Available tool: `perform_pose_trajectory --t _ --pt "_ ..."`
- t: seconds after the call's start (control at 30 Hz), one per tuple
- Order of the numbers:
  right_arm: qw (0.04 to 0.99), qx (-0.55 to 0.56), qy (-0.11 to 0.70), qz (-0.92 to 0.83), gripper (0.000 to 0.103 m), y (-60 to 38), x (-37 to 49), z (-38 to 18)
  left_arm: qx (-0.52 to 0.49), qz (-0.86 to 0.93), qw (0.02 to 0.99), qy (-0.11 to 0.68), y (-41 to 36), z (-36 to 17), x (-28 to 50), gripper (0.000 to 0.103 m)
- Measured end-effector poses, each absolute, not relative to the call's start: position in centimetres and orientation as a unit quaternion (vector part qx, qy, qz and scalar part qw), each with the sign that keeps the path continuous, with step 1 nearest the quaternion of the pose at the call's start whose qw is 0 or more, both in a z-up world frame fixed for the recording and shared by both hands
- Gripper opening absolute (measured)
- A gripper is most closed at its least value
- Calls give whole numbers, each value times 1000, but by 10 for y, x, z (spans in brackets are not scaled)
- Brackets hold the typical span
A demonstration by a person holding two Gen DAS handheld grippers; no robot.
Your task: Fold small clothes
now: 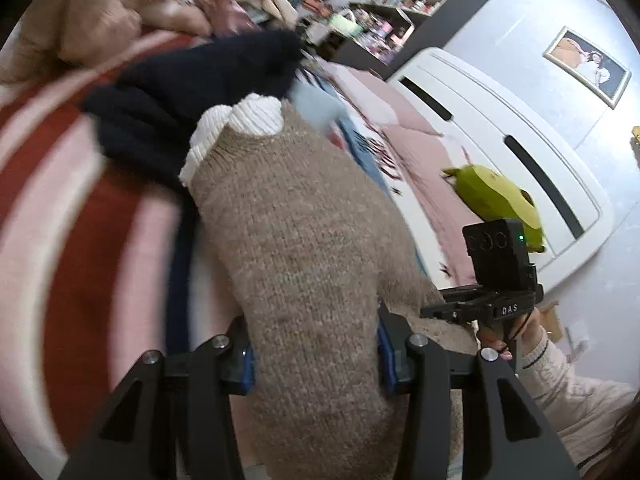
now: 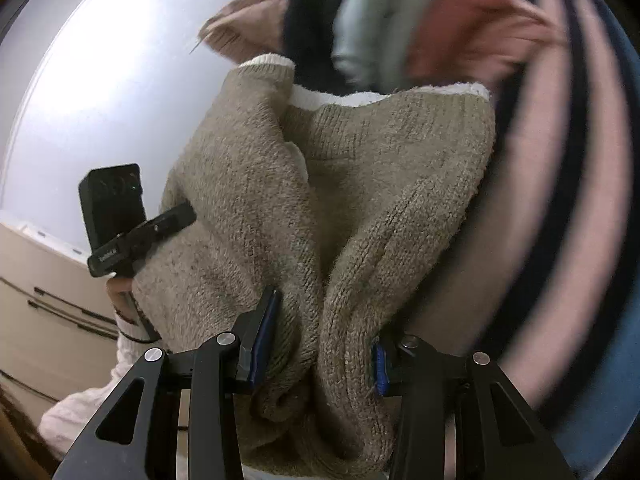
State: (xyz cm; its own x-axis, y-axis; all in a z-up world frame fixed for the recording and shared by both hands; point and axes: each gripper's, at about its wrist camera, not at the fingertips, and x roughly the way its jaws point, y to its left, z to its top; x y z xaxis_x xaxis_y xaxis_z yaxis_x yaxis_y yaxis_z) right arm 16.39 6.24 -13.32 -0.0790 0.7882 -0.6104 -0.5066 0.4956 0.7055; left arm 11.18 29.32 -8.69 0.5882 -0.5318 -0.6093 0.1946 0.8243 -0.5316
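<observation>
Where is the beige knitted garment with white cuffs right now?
The beige knitted garment with white cuffs is lifted over the striped pink blanket, pinched between the left gripper and the right gripper, filling both wrist views.

A bed [image 1: 420, 148] carries pink bedding and a green plush [image 1: 496, 200].

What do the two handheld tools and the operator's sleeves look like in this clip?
Both tools, left and right, have matte black angular linkage arms with silver pivot bolts and blue finger pads. Each carries a boxy black camera module; the right's shows a green LED and white "DAS" lettering. The sleeves are cream knit.
</observation>
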Motion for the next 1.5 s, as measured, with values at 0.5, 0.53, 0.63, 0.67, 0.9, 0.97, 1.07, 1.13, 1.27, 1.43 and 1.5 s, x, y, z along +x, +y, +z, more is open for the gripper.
perform_pose_trajectory --t 0.5,0.53,0.63,0.67,0.9,0.97,1.07,1.13,1.27,1.43,1.5 --pt "637 77 540 545 32 304 177 -126 -211 -69 895 387 523 -86 98 43" --pt "634 78 541 547 32 310 178 -127 -215 -64 894 388 533 -88 98 43" --pt "621 86 552 551 32 322 177 -134 -236 -60 886 394 555 -104 99 46" --pt "619 87 554 550 32 316 173 -137 -246 -55 880 402 561 -113 101 49" --pt "615 81 555 555 35 309 177 -138 -240 -18 880 409 559 -117 90 64" --pt "617 78 552 556 35 309 177 -132 -228 -1 879 419 553 -113 88 65" --pt "620 77 549 555 41 307 171 -121 -213 27 880 423 546 -103 80 65" --pt "623 75 545 556 41 295 166 -117 -210 42 876 432 545 -100 76 65" --pt "629 67 543 553 41 278 158 -119 -194 62 881 427 533 -84 68 65" --pt "649 60 525 548 41 227 145 -112 -183 80 895 400 500 -50 49 65" --pt "667 50 511 541 41 201 137 -105 -166 77 900 396 476 -38 45 65"
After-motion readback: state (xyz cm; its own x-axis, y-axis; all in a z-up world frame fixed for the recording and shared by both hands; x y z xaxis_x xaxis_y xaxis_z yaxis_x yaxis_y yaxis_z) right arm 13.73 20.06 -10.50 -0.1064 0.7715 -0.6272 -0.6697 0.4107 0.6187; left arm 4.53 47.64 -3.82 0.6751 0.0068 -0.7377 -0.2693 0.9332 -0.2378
